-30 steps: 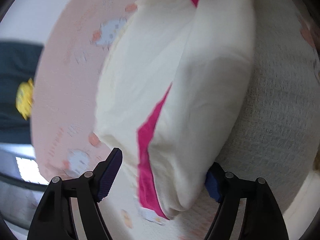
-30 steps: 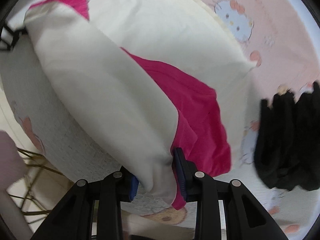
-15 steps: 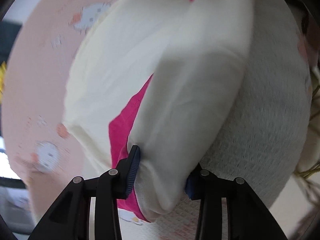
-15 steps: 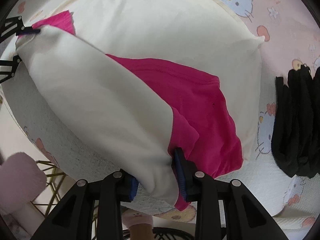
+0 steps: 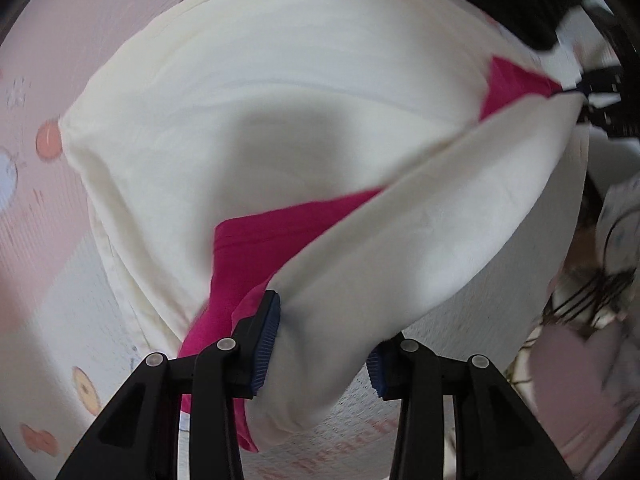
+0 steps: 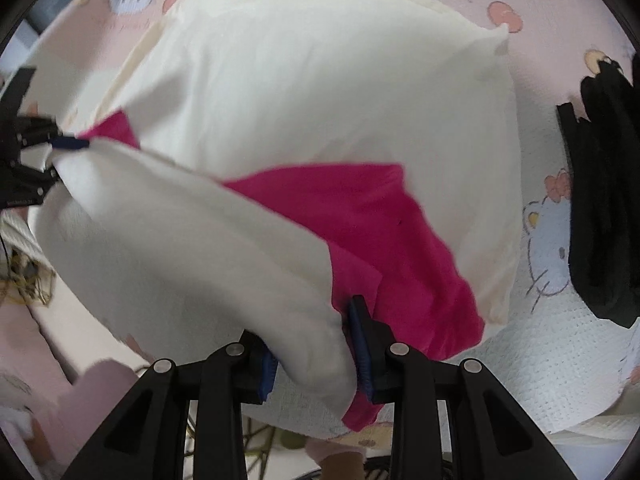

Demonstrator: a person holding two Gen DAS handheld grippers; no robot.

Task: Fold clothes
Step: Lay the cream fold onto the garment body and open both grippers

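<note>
A cream garment with a magenta inner layer lies on the cartoon-cat print bedspread. Its near edge is lifted as a fold stretched between both grippers. My left gripper is shut on one end of that cream fold, blue pads pressing the cloth. My right gripper is shut on the other end, with magenta fabric hanging beside it. Each gripper shows in the other's view: the right gripper at far right, the left gripper at far left.
A black folded garment lies on the bedspread to the right, also seen as a black garment at the top of the left wrist view. The bed's edge drops off near the grippers, with wire-frame furniture and a pink object below.
The left gripper closed on the cream fold, having stood open around it a second ago. Both grippers have lifted the fold and carried it over the garment.
</note>
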